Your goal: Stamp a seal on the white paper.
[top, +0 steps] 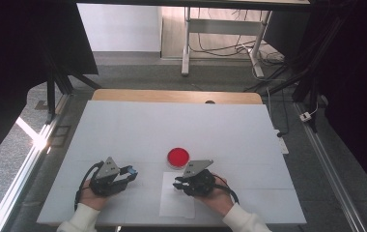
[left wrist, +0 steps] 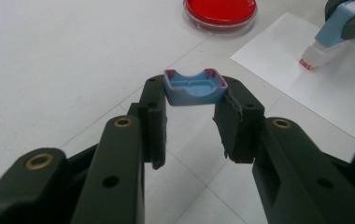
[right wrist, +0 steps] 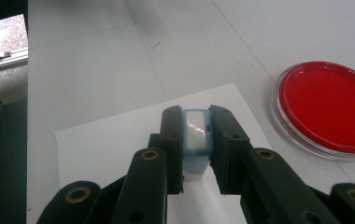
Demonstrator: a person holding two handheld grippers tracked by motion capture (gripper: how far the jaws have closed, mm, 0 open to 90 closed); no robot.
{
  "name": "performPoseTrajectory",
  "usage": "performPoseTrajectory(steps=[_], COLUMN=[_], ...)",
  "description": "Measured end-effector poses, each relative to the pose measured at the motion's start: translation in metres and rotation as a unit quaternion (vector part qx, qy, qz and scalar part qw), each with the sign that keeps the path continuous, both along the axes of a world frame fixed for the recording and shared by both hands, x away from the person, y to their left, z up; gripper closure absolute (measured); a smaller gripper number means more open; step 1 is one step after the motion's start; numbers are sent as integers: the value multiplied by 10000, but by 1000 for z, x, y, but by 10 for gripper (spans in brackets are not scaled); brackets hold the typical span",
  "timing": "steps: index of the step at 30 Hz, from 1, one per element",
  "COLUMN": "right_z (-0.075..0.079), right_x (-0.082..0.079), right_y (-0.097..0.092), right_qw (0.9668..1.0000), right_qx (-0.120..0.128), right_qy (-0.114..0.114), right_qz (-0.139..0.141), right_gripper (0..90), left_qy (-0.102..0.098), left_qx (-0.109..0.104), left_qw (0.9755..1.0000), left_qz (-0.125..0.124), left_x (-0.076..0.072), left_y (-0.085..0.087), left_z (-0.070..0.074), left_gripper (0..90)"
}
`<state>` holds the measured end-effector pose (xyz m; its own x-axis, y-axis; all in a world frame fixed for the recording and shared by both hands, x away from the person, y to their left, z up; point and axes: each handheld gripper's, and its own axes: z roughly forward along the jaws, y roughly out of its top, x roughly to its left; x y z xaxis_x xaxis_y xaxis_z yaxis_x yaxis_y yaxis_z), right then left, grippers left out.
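The person is wearing white, ribbed-cuffed sleeves, showing at both wrists. Each hand is carrying a black claw topped by a grey three-cornered plate with small dark holes: the left claw [top: 132,172] and the right claw [top: 176,183]. A black cable is looping from the rear of each. In the gripper views, the jaws are showing as matte black, blocky linked bars with brass-ringed pivots and plain dark screw holes, ending in flat rectangular pads.
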<state>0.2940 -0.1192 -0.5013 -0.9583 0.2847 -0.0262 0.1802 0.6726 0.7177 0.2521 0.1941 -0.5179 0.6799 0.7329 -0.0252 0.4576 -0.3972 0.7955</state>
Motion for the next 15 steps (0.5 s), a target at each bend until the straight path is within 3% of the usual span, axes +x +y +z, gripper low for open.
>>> performPoseTrajectory(steps=[15], right_z=[-3], right_x=[-2], right_y=[2], right_qw=[9999], right_qx=[-71], right_qy=[-83], right_qz=[16], right_gripper=[753], left_qy=[-5], left_qx=[12], left_qw=[10000], left_qz=[-1], left_x=[-1], left_y=[-1], left_z=[0], left_gripper=[644])
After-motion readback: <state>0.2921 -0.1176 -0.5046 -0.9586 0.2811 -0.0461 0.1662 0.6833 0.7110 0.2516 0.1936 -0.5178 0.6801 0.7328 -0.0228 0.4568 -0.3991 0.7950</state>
